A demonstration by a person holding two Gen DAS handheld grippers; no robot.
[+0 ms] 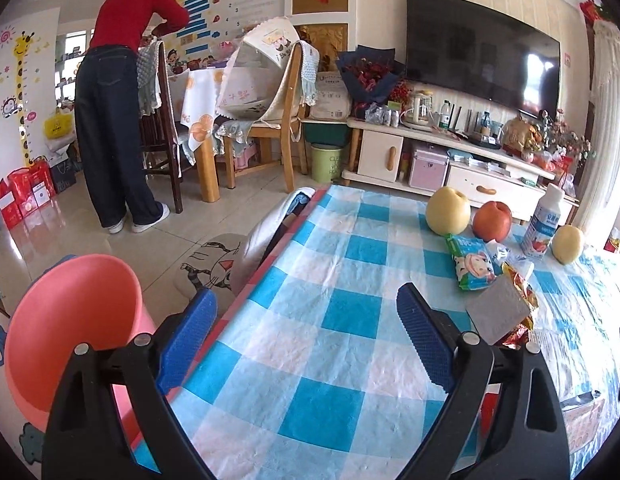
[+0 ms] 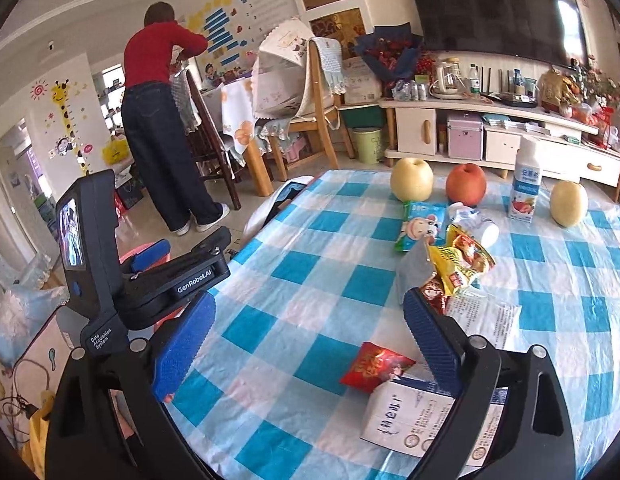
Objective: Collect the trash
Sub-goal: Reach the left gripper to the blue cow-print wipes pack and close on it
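Note:
Trash lies on the blue checked tablecloth [image 2: 293, 280]: a red packet [image 2: 374, 366], a white carton [image 2: 410, 412], a printed leaflet [image 2: 486, 316], a yellow wrapper [image 2: 458, 260] with silver lining [image 1: 500, 310], a green snack packet [image 1: 472, 262] and a crumpled white wrapper [image 2: 474, 220]. My left gripper [image 1: 310, 336] is open and empty at the table's left edge, beside a pink bin [image 1: 69, 320]. My right gripper [image 2: 310, 344] is open over the table; the red packet and the carton lie just under its right finger. The left gripper [image 2: 157, 268] also shows at the left of the right wrist view.
Two yellow apples [image 2: 412, 179], [image 2: 568, 203], a red apple [image 2: 466, 184] and a drink bottle [image 2: 526, 184] stand behind the trash. A person in a red top [image 1: 117, 112] stands at a dining table with chairs. A TV cabinet [image 1: 450, 152] and a green bin [image 1: 328, 162] are beyond.

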